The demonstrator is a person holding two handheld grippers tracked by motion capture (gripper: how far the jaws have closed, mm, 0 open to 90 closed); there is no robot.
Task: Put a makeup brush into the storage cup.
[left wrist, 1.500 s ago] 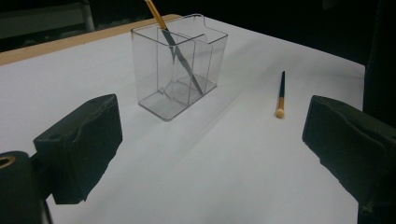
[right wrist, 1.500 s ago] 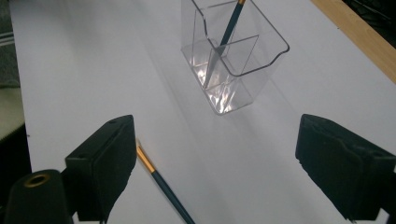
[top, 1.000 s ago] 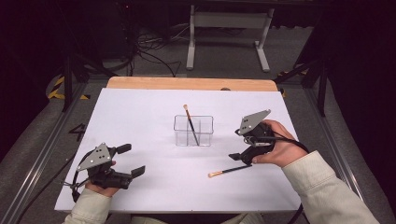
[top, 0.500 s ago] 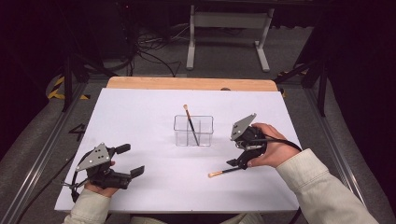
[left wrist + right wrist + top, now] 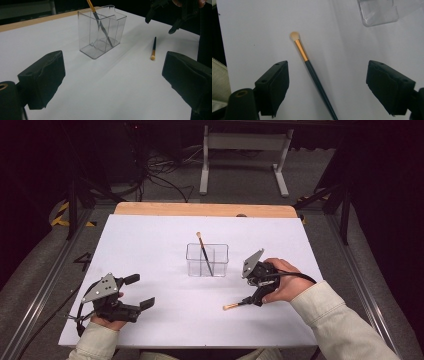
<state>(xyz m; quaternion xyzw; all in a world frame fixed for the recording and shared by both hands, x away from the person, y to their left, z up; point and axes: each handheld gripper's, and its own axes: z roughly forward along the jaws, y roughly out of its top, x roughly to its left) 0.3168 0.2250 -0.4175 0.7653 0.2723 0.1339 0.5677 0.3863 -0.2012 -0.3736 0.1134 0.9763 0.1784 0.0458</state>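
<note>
A dark-handled makeup brush [image 5: 234, 306] with a gold ferrule and pale tip lies flat on the white table [image 5: 150, 245]. My right gripper [image 5: 253, 296] hangs just over its handle end, open. In the right gripper view the brush [image 5: 312, 70] runs between the two spread jaws of that gripper [image 5: 327, 87], untouched. A second brush [image 5: 202, 250] leans inside a clear divided container [image 5: 207, 260] at the table's middle. My left gripper [image 5: 139, 291] rests open at the front left, holding nothing. The left gripper view shows the container [image 5: 101, 30] and the lying brush [image 5: 153, 48] ahead of it.
A wooden strip [image 5: 205, 209] borders the table's far edge. Beyond it are a metal stand [image 5: 242, 157] and cables on the floor. The container's corner [image 5: 379, 11] sits up and to the right of the brush in the right gripper view.
My right gripper has moved left and toward the table's front, tipping down over the lying brush. The left gripper has stayed where it was.
</note>
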